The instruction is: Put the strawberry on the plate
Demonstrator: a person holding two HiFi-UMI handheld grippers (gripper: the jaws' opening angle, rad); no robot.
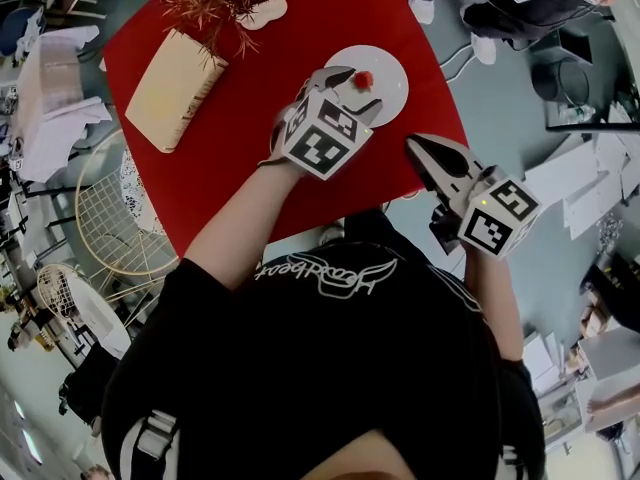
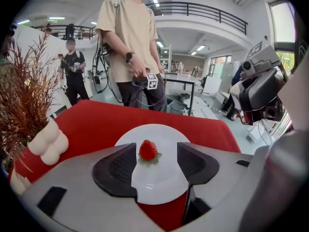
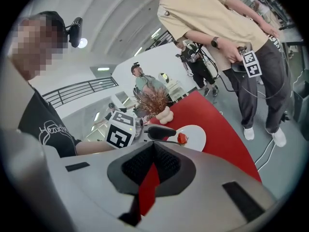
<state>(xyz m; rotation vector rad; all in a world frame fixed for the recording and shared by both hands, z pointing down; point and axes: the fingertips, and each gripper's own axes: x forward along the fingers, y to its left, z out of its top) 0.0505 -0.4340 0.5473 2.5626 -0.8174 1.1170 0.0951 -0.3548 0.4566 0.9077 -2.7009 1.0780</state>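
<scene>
A red strawberry (image 1: 364,79) (image 2: 148,150) (image 3: 182,138) lies on a white plate (image 1: 388,60) (image 2: 155,185) (image 3: 197,135) near the right edge of the red table (image 1: 240,158). My left gripper (image 1: 352,90) (image 2: 156,150) hovers over the plate, open. The strawberry sits between its dark pads (image 2: 118,168) with a gap on each side, closer to the left pad. My right gripper (image 1: 413,146) (image 3: 154,146) hangs off the table's near right corner. It is shut, with nothing in it.
A cream vase with dried reddish plants (image 1: 262,8) (image 2: 48,146) stands at the table's far side. A tan board (image 1: 175,88) lies at the left. A wire chair (image 1: 115,218) sits left of the table. A person in a beige shirt (image 2: 133,42) stands beyond the far edge.
</scene>
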